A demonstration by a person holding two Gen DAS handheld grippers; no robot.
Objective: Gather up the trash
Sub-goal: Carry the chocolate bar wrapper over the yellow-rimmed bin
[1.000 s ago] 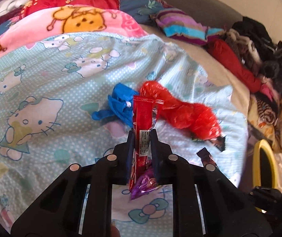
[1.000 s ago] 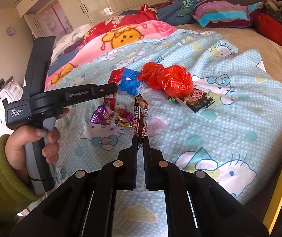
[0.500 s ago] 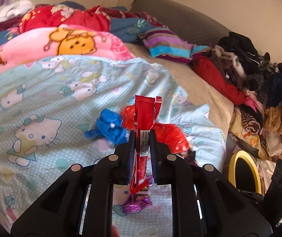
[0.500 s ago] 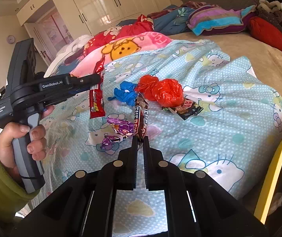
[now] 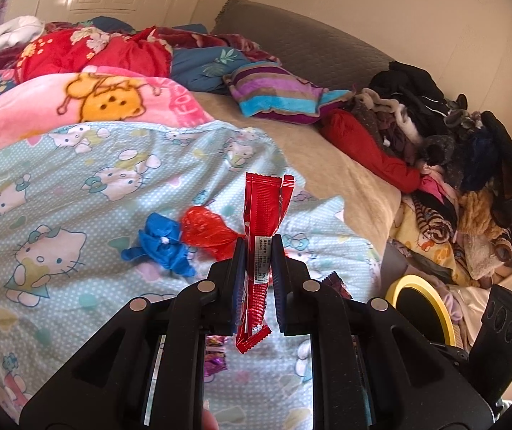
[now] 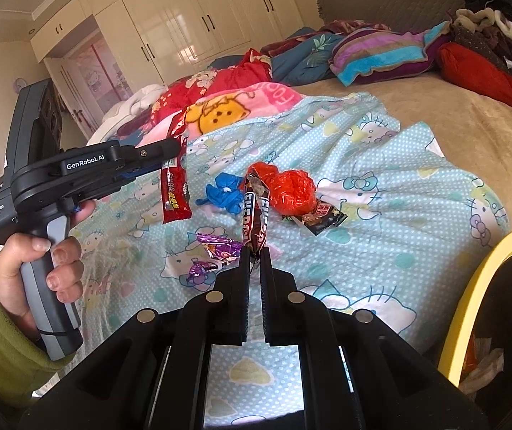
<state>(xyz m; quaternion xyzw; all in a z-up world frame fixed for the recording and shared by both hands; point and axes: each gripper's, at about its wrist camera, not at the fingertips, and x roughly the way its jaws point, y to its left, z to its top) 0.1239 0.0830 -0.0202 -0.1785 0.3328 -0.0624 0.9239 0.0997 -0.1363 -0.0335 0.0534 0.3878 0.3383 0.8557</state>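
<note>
My left gripper [image 5: 258, 247] has its jaws clamped on a red snack wrapper [image 5: 261, 222]. Right gripper [image 6: 255, 256] jaws pinch a brown candy-bar wrapper [image 6: 255, 216] above the bed [image 6: 453, 136].

red wrapper [image 5: 261, 229]: long glossy sachet with a white label, upright, pinched at mid-length, clear of the bed.
brown wrapper [image 6: 255, 220]: dark bar wrapper with white lettering, standing up, gripped by its lower end.
purple wrappers [image 6: 216, 252]: crinkled foil, lying loose on the blue cat-print blanket.
blue bag [image 5: 164, 245]: crumpled plastic, on the blanket, touching the red one.
red bag [image 6: 288, 191]: scrunched plastic beside it.
black packet [image 6: 318, 216]: flat, printed, lying against the red bag.
yellow-rimmed bin [image 6: 471, 297]: at the bed's edge, scraps inside.
</note>
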